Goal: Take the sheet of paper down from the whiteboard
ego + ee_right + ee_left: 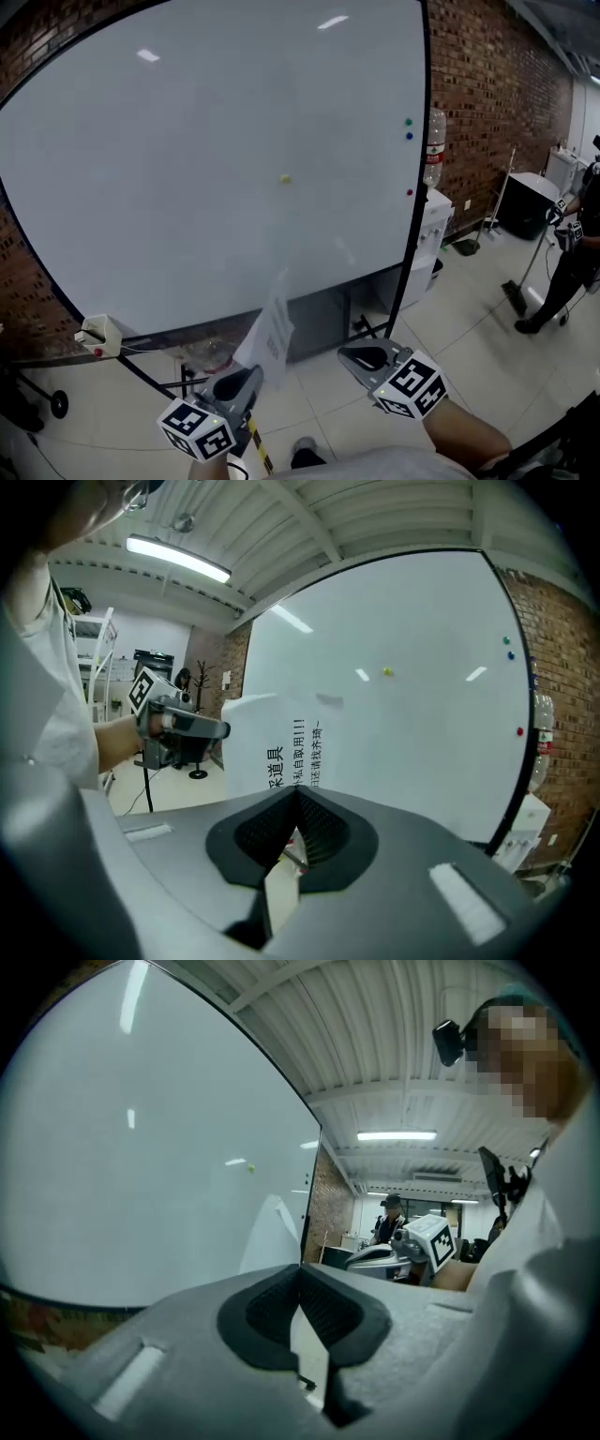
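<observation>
Brick-walled room, big whiteboard (187, 187) fills the head view from 9 to 2 o'clock. Sheet of paper (273, 336) is already off the board, standing up at 6 o'clock, its bottom edge pinched in the clenched left tongs (249, 379). Right tongs (361, 358) at 5 o'clock are clenched on nothing. Yellow magnet (285, 178) sits alone mid-board.

Risks, as I judge them:
- Only one narrow pinch holds a floppy sheet, so it could slip out, fold or tear if swung.
- The right tongs give no backup.
</observation>
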A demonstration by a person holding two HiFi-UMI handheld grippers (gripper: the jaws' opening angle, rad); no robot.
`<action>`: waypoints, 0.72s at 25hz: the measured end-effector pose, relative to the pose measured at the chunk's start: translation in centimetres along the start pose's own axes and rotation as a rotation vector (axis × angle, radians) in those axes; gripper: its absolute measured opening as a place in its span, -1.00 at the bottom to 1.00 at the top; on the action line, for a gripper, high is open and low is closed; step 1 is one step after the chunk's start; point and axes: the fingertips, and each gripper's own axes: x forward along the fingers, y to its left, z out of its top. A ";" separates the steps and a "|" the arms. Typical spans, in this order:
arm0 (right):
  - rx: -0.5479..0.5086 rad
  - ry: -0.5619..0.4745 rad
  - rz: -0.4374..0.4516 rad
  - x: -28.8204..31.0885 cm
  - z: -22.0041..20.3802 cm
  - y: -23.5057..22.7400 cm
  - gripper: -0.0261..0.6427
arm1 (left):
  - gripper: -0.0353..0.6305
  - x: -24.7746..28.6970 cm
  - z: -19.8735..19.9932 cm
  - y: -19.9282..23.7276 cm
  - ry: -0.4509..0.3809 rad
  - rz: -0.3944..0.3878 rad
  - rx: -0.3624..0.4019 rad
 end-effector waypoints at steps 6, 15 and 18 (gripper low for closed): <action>-0.015 0.043 0.115 -14.4 -7.2 8.7 -0.93 | -0.89 -3.8 -7.0 -15.8 0.043 0.026 -0.063; 0.034 -0.071 0.126 -26.2 -6.0 14.3 -0.93 | -0.89 -8.8 -7.2 -28.2 0.066 0.061 -0.076; 0.043 -0.069 0.122 -27.9 -5.9 16.4 -0.93 | -0.89 -10.3 -7.0 -30.5 0.082 0.041 -0.063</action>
